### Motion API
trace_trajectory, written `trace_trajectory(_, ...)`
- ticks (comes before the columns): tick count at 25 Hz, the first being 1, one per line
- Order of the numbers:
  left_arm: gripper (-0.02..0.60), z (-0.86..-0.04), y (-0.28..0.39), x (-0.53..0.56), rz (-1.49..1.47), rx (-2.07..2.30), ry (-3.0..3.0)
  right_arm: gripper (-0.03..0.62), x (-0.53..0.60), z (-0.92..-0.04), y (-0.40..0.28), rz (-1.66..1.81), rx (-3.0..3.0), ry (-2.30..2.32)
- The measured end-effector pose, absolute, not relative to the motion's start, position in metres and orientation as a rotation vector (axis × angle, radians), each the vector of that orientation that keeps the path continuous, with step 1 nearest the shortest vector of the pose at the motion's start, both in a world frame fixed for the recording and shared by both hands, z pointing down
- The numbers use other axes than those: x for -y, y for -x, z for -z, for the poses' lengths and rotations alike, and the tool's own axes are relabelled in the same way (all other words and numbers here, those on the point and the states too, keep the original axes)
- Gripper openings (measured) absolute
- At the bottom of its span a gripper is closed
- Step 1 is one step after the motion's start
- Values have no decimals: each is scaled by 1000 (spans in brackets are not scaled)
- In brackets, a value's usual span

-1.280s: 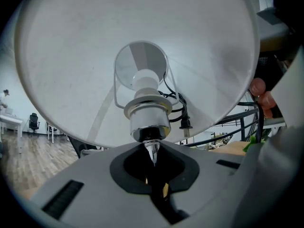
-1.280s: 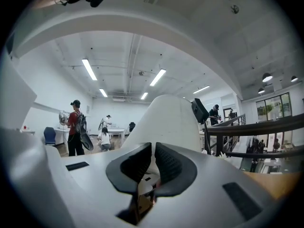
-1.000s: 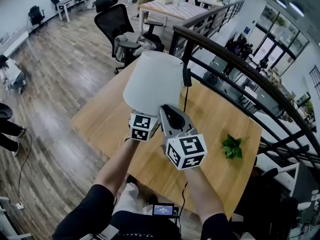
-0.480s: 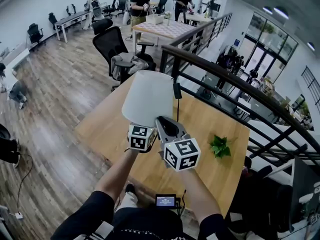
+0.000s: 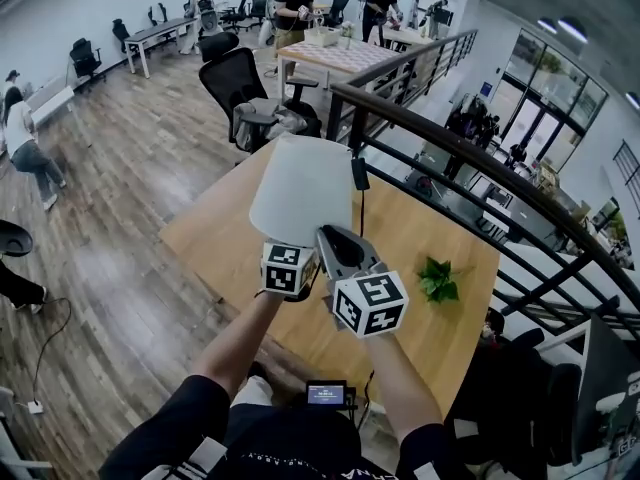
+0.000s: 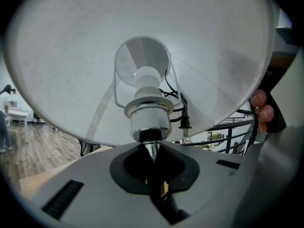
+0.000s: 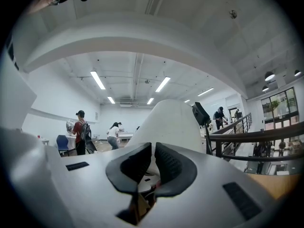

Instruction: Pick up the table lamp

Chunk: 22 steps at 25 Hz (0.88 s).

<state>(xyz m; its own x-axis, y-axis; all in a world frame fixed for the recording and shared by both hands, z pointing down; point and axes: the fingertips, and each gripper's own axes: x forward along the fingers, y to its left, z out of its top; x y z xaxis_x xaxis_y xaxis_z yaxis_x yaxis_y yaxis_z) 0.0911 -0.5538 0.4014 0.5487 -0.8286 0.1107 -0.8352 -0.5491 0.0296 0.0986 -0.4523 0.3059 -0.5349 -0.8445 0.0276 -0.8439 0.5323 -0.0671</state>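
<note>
Two tongs hold the table lamp (image 5: 303, 190) above the counter (image 5: 425, 236): left tongs (image 6: 153, 167) pinched on its thin stem (image 6: 151, 149), right tongs (image 7: 153, 161) nipping the shade (image 7: 167, 121). Smooth stem may slip, tilting lamp.

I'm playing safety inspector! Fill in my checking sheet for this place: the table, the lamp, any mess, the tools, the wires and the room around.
Surface: wooden table, light wood.
Job's things: table lamp, white shade; base hidden.
Clutter: small green plant on the table.
Grippers: left tool shut on the lamp's chrome stem; right tool shut on the shade's edge.
Cables: black plug on a cord, hanging beside the shade.
Surroundings: black railing, office chair, people further off.
</note>
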Motion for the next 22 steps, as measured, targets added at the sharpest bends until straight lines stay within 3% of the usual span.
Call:
trace_trajectory(10, 26, -399, -78, 520, -150, 1465, -2695, 51, 418, -304, -88, 115, -2751, 1486)
trace_trajectory(22, 26, -405, -7, 448, -90, 1476, -2685, 51, 346, -316, -17, 93, -2769, 1518)
